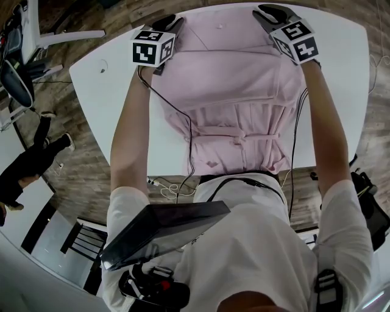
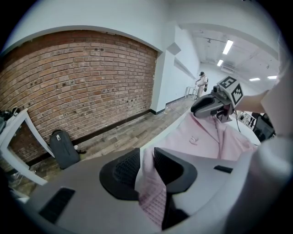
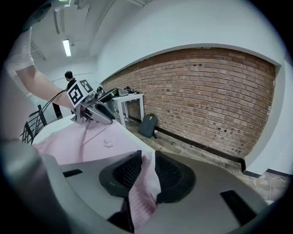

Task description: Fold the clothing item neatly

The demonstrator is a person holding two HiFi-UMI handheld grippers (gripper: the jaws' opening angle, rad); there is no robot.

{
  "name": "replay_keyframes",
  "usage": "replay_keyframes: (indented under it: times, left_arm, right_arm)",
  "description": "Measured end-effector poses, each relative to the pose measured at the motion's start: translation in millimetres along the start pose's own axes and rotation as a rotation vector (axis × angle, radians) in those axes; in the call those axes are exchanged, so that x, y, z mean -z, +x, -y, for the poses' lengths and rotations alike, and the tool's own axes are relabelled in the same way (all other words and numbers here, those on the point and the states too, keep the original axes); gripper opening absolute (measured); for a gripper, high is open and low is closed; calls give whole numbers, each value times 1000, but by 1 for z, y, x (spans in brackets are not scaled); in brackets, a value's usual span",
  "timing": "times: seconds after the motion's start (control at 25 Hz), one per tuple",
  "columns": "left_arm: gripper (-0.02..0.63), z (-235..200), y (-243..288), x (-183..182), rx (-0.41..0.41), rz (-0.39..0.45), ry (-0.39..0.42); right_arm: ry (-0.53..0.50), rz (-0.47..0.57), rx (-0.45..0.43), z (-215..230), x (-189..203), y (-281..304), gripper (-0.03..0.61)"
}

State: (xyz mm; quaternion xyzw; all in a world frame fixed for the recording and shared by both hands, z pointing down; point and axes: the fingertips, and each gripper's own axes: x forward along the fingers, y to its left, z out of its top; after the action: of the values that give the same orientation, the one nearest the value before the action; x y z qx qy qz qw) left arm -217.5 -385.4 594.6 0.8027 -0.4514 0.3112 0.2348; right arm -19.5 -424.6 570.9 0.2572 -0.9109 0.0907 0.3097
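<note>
Left gripper [image 2: 146, 154]: jaws released, shirt [image 1: 237, 91] edge loose between them.
Right gripper [image 3: 148, 156]: same.
Shirt: draw your jaws off straight; don't drag the fold.

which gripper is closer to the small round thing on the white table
Left. The left gripper is at the pink garment's far corner nearest the small round thing; the right gripper is at the opposite far corner.
</note>
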Motion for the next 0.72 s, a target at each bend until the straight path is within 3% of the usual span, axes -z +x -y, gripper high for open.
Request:
replay_keyframes:
  times: [0.12, 0.24, 0.32, 0.72]
  left_arm:
    - [94, 0, 0, -2, 9, -2, -2]
    - [74, 1, 0, -2, 22, -14, 3]
    - [22, 4, 0, -2, 27, -20, 17]
    - [17, 16, -28, -21, 34, 66, 44]
  right_arm:
    - [-9, -13, -13, 0, 2, 3, 87]
    - [-18, -27, -28, -2, 5, 5, 21]
    - [-20, -29, -37, -4, 5, 4, 18]
    - [-52, 39, -29, -17, -17, -23, 18]
